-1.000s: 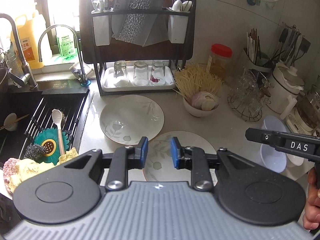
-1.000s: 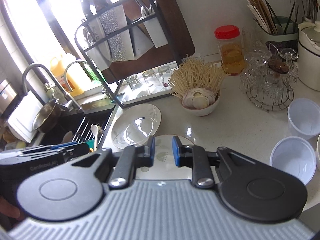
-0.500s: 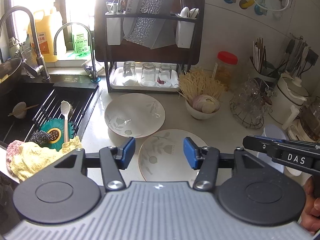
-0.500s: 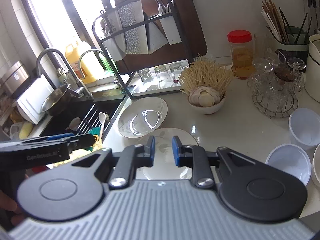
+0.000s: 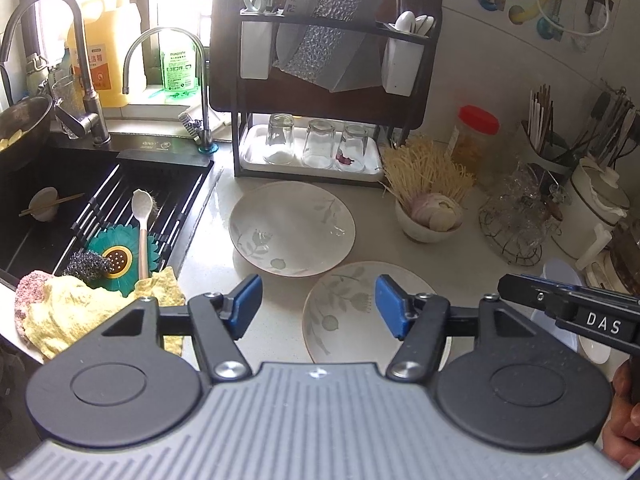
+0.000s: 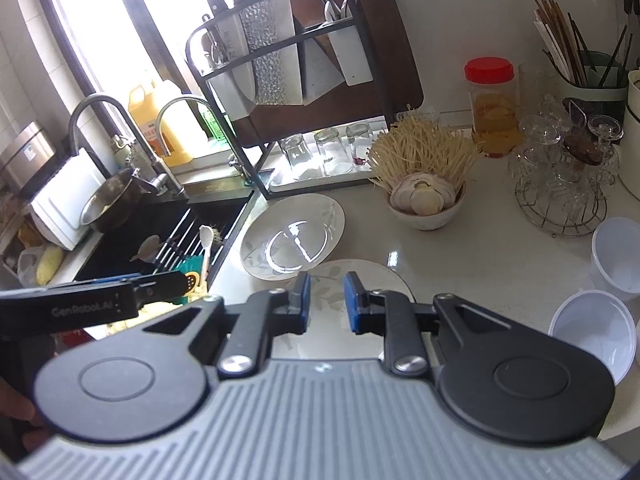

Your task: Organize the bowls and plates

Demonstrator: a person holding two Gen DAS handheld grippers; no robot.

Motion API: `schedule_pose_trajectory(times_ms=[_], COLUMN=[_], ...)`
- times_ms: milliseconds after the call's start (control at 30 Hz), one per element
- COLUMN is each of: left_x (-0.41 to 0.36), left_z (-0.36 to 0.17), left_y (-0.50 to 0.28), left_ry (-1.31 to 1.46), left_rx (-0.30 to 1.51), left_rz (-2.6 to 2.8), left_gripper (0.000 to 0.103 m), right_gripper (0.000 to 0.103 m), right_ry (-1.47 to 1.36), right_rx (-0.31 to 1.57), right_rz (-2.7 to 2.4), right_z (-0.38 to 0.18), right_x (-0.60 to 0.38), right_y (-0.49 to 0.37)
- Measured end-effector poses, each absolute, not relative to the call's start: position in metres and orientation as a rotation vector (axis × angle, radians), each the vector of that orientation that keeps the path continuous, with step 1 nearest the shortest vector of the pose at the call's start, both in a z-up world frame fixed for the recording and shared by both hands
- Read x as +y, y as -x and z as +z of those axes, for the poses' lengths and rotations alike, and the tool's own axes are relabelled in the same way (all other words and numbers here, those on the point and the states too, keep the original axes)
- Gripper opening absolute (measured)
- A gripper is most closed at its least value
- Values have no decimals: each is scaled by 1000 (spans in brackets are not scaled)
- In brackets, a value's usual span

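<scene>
Two white plates with grey leaf prints lie on the counter. The far plate (image 5: 292, 228) (image 6: 294, 240) sits in front of the dish rack. The near plate (image 5: 348, 308) (image 6: 336, 280) lies just beyond both grippers. My left gripper (image 5: 318, 310) is wide open and empty, above the near plate's left edge. My right gripper (image 6: 325, 298) is empty, its jaws a narrow gap apart, over the near plate. Two white plastic bowls (image 6: 596, 332) (image 6: 618, 252) stand at the right.
A dark dish rack (image 5: 320, 80) with three upturned glasses stands at the back. The black sink (image 5: 60, 200) with a rack, spoon and cloths is at the left. A bowl of noodles and onion (image 5: 430, 216), a jar, a glass stand and a chopstick holder fill the right.
My left gripper has opened from nearly shut to wide open and pulled back and up. My right gripper has risen a little, and its jaws have parted a little.
</scene>
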State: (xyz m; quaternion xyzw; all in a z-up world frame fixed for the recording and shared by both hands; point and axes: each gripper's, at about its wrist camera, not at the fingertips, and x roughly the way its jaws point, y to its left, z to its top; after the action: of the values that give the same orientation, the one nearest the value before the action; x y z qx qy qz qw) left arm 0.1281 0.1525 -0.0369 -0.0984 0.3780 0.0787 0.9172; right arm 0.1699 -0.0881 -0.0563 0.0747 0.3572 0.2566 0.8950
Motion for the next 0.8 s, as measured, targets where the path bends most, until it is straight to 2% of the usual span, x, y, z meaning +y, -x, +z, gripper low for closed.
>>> schedule_pose_trajectory(times_ms=[567,800], left_x=[208,229], left_z=[-42,-59], left_y=[-201,-239], left_ry=[196,209], left_rx=[786,822], left_rz=[132,101], left_gripper=[68,68], right_gripper=[23,23], right_ry=[-162,-170], right_rx=[796,832], right_rz=[471,442], right_z=[-63,-74], right_x=[-39,-20], right_y=[-233,-266])
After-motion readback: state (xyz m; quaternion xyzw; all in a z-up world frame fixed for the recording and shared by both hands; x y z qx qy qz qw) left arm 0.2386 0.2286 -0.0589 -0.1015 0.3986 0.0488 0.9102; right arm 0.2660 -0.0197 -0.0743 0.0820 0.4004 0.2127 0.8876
